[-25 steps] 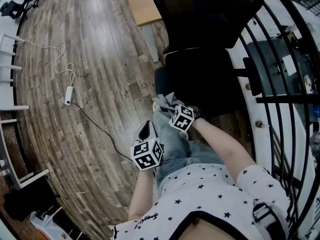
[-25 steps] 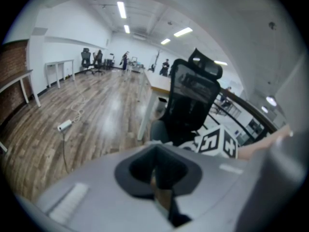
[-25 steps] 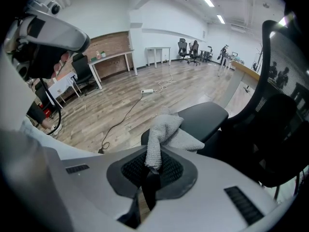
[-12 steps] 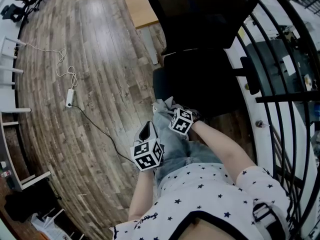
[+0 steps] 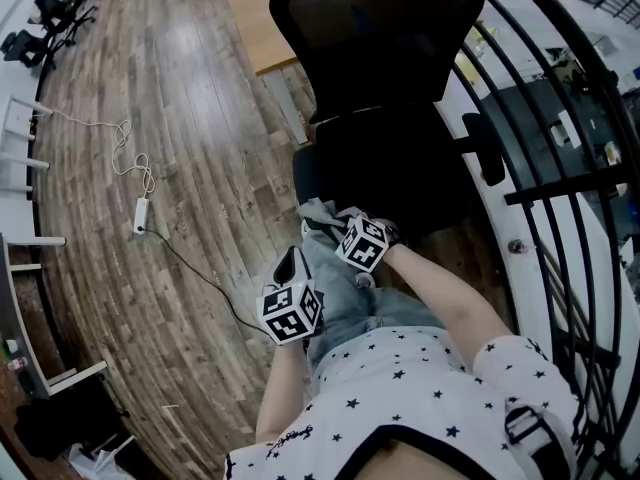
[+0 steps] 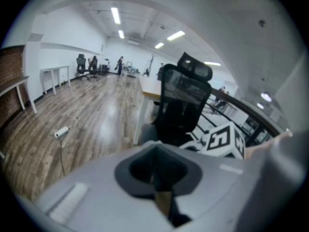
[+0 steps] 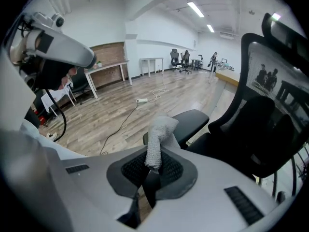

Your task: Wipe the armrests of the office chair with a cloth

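Note:
The black office chair (image 5: 385, 78) stands ahead of me, its left armrest (image 5: 303, 176) nearest my hands and its right armrest (image 5: 482, 148) beside the railing. My right gripper (image 5: 332, 224) is shut on a grey cloth (image 5: 318, 211) just short of the left armrest's near end. In the right gripper view the cloth (image 7: 157, 137) sticks up from the right gripper (image 7: 152, 169), with the armrest pad (image 7: 188, 121) right behind it. My left gripper (image 5: 291, 261) hangs lower left, apart from the chair. Seen in its own view, the left gripper (image 6: 155, 183) is shut and holds nothing.
A white power strip (image 5: 140, 214) with a trailing cable lies on the wood floor (image 5: 180, 118) to the left. Black railing bars (image 5: 560, 193) curve along the right side. White table legs (image 5: 20, 163) stand at the far left. A wooden desk edge (image 5: 250, 8) sits behind the chair.
The chair has shifted left and up in the head view. My right gripper with the cloth stays by the left armrest's near end; the left gripper has barely moved.

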A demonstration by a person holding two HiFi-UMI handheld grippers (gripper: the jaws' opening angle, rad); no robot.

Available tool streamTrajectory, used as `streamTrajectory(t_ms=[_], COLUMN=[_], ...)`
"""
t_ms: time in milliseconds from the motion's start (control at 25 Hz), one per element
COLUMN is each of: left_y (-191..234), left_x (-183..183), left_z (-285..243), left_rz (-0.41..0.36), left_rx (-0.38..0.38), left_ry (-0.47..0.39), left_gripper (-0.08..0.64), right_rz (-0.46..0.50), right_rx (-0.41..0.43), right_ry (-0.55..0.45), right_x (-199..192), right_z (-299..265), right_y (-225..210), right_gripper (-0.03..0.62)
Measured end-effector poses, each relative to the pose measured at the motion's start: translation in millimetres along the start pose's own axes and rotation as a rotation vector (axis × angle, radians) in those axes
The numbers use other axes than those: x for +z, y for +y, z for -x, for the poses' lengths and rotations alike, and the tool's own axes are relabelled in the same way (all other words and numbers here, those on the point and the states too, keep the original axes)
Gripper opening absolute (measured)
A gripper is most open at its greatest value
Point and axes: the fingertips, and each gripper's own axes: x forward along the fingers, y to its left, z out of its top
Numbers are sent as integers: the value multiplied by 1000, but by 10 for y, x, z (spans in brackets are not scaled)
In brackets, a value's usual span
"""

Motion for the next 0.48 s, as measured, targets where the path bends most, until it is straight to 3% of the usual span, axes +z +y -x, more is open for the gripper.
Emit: streamTrajectory(t_ms=[480], left_y=[-681], left_x=[89], left_z=[-85], left_rz=[-74], left_rx=[-102], left_ry=[-9], left_gripper=[6], right_rz=[-106], right_rx=[-111], right_ry=[-75], right_x=[-360], right_z=[856], right_y=[-271], right_gripper=[31])
